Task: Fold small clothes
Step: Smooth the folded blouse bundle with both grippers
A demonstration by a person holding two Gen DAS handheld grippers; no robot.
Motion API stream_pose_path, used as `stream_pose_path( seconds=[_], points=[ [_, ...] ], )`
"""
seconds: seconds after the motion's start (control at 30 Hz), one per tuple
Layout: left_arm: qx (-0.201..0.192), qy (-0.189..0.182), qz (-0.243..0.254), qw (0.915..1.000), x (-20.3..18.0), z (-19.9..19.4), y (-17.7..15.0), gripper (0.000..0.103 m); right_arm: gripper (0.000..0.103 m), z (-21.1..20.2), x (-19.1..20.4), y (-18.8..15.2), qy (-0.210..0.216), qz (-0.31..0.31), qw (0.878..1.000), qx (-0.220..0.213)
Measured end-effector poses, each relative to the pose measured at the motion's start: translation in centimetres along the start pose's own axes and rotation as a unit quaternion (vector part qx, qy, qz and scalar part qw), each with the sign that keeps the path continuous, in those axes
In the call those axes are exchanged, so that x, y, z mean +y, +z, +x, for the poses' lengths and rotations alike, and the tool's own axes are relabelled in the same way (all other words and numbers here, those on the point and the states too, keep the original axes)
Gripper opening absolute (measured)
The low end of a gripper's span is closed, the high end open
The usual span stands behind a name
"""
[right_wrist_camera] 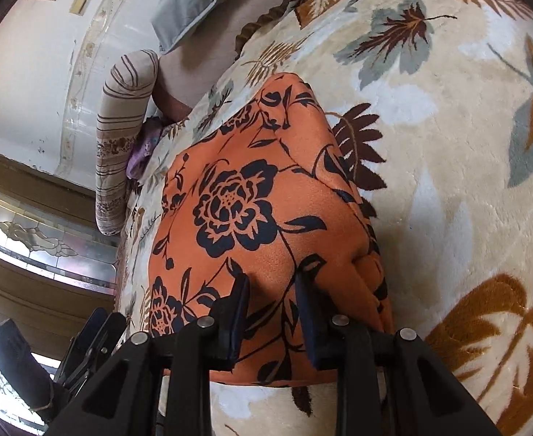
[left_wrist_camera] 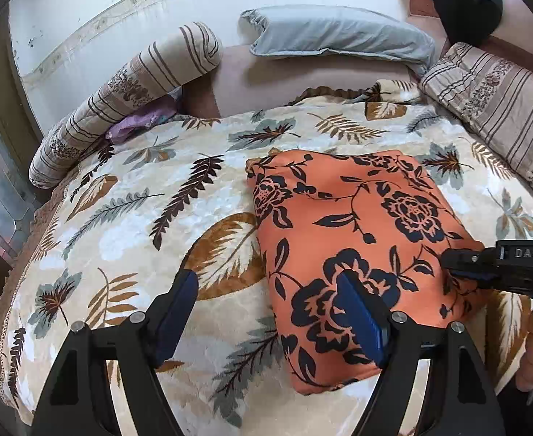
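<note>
An orange garment (left_wrist_camera: 353, 239) with black flowers lies folded into a thick rectangle on the leaf-patterned blanket (left_wrist_camera: 121, 218). My left gripper (left_wrist_camera: 270, 294) is open wide, its right finger resting on the garment's near left part and its left finger over the blanket. My right gripper (right_wrist_camera: 272, 298) hovers low over the garment (right_wrist_camera: 252, 210) near its edge, jaws a small gap apart with nothing between them. It also shows in the left wrist view (left_wrist_camera: 463, 269) at the garment's right edge.
A grey pillow (left_wrist_camera: 339, 34) lies at the back. Striped rolled quilts lie at the left (left_wrist_camera: 121, 91) and right (left_wrist_camera: 492, 101). A black cloth (left_wrist_camera: 463, 0) sits at the far right corner. A purple item (left_wrist_camera: 135, 125) is tucked under the left quilt.
</note>
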State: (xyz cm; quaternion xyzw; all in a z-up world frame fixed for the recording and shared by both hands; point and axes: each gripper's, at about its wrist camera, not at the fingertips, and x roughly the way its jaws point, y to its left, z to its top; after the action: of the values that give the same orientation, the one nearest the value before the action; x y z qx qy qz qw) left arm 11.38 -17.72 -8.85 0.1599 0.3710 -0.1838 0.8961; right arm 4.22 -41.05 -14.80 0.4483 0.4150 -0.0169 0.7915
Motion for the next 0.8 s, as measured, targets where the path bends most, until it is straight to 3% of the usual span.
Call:
stream_pose_path(
  seconds=[0.27, 0.47, 0.8],
  points=[
    [0.039, 0.018, 0.013, 0.999, -0.6, 3.8, -0.5, 0.081, 0.03, 0.1, -0.2, 0.2, 0.004, 0.001, 1.0, 0.005],
    [0.034, 0.032, 0.04, 0.9981, -1.6, 4.7, -0.9, 0.081, 0.03, 0.2, 0.0, 0.3, 0.002, -0.003, 1.0, 0.006],
    [0.033, 0.023, 0.033, 0.9986, -1.4, 5.3, -1.2, 0.081, 0.03, 0.3, 0.0, 0.3, 0.001, -0.003, 1.0, 0.005]
  ],
)
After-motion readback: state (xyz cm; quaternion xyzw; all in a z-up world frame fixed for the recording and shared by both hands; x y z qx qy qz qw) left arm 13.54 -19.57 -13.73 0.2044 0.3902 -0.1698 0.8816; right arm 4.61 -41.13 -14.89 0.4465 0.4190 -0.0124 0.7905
